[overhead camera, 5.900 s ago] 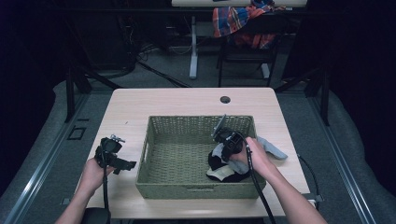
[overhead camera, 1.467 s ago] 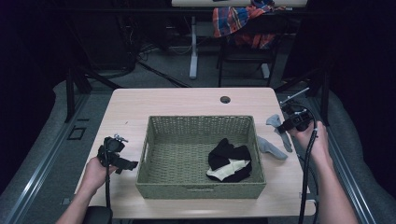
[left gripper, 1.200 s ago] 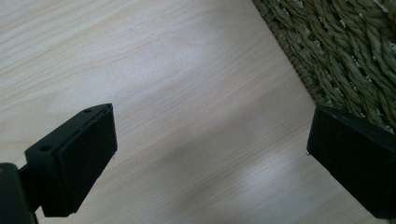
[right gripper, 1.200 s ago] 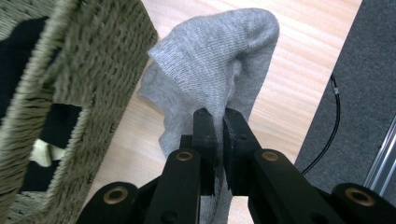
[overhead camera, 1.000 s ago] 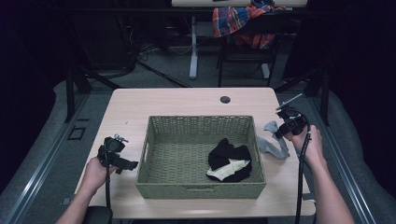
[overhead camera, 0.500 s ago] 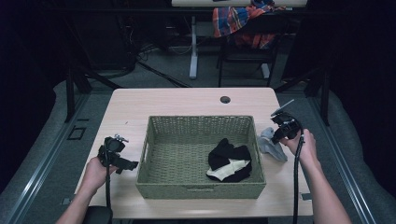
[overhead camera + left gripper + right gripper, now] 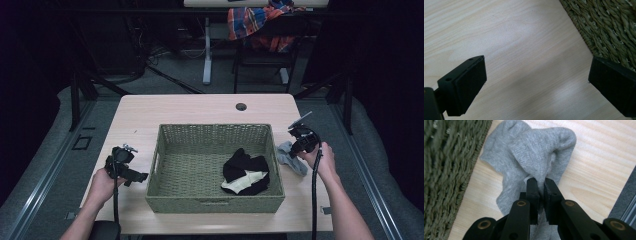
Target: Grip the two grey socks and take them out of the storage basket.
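A grey sock lies on the wooden table just right of the green wicker basket. My right gripper is shut on a fold of that sock, its jaws pinching the cloth. Inside the basket, at its right, lie black socks with a pale one across them. My left gripper is open over bare table left of the basket, nothing between its pads, the basket wall beside one jaw.
A small dark hole sits in the table near its far edge. Behind the table stands a chair with plaid cloth over it. Cables trail from both grippers toward the person. Dark floor surrounds the table.
My right gripper has moved left from the table's right edge toward the basket, dragging the grey sock with it. The left gripper has stayed put.
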{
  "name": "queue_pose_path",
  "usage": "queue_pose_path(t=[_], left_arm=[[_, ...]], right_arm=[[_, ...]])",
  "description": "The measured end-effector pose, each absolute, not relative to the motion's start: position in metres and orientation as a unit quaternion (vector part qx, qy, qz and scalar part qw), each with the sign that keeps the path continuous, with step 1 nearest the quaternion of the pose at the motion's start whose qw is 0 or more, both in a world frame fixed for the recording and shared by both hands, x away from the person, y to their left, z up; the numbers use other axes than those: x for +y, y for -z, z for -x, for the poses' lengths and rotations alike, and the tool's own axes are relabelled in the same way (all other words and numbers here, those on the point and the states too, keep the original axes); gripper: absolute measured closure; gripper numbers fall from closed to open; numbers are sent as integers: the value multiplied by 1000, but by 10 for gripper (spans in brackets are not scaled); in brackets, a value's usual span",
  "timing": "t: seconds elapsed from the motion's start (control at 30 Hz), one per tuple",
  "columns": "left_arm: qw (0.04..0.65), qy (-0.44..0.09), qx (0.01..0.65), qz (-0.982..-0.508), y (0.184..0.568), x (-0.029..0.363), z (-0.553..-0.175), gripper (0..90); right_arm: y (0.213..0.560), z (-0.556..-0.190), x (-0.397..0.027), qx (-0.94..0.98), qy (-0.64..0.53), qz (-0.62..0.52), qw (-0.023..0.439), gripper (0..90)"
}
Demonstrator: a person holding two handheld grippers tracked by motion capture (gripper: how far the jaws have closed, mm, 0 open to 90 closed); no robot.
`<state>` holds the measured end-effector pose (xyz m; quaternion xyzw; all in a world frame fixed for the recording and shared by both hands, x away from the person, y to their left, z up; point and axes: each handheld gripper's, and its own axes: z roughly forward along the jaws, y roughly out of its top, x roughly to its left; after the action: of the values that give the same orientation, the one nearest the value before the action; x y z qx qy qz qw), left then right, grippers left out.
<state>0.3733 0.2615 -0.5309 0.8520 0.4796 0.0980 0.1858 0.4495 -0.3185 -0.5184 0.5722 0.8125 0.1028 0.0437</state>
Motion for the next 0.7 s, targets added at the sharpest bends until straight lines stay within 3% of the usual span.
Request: queue_pose_path(t=[0.43, 0.57, 0.6, 0.63, 0.67, 0.7], left_arm=[[186, -98, 479, -852, 530, 261, -373, 18], [189, -101, 481, -850, 530, 261, -373, 18], [189, -101, 481, -850, 530, 261, -373, 18], [189, -101, 481, -850, 530, 261, -373, 18], [189, -101, 481, -850, 530, 261, -373, 18], [189, -101, 481, -850, 530, 261, -373, 18]], right_arm=[[529, -451, -321, 811, -94, -577, 24, 800], [524, -450, -323, 810, -102, -577, 31, 639], [524, -450, -323, 810, -102, -577, 31, 639], [516, -448, -323, 810, -116, -573, 41, 540], [511, -446, -324, 812, -118, -570, 44, 498], [511, -446, -324, 812, -118, -570, 44, 498]])
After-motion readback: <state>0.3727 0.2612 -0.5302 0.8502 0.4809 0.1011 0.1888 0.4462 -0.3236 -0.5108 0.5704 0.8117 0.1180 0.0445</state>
